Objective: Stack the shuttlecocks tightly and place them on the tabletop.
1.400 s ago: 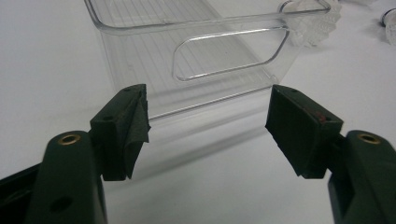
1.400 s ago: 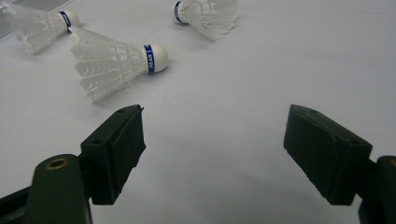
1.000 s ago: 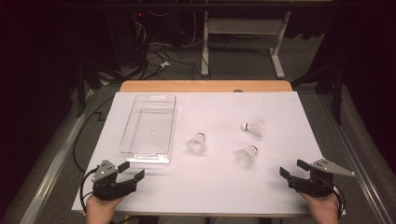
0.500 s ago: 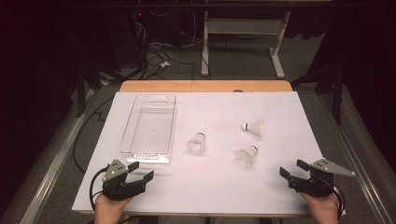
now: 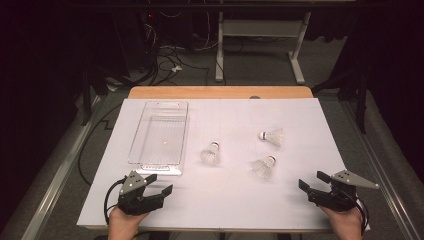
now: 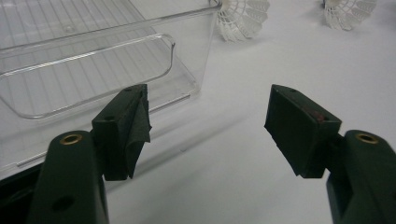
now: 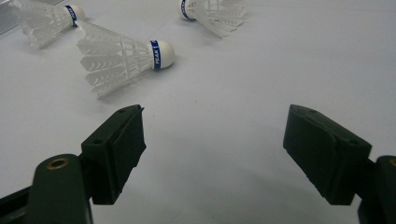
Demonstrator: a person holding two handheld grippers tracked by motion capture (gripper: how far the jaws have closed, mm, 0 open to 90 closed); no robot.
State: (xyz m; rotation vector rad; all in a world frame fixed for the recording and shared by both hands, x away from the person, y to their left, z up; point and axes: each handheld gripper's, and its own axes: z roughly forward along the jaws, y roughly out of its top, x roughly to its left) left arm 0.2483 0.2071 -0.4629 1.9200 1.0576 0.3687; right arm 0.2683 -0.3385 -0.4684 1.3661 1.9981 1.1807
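**Tongs ready, shuttlecocks waiting**

Both tongs, left [image 5: 161, 183] and right [image 5: 311, 181], gape empty at the worktop's [image 5: 230, 200] near edge. Three shuttlecocks [image 5: 264, 166] lie loose toward twelve o'clock of the right tongs, beside the clear bin [image 5: 159, 134], probably their destination.

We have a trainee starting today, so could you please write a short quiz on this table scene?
1. How many shuttlecocks lie on the white sheet?
2. True or false: the clear bin already holds a shuttlecock.
3. Which claw is nearer the clear bin: A) left claw, B) right claw?

Key:
1. Three: the left shuttlecock, the near right shuttlecock and the far right shuttlecock.
2. False; it is empty.
3. A. Both claws are open and hold nothing.
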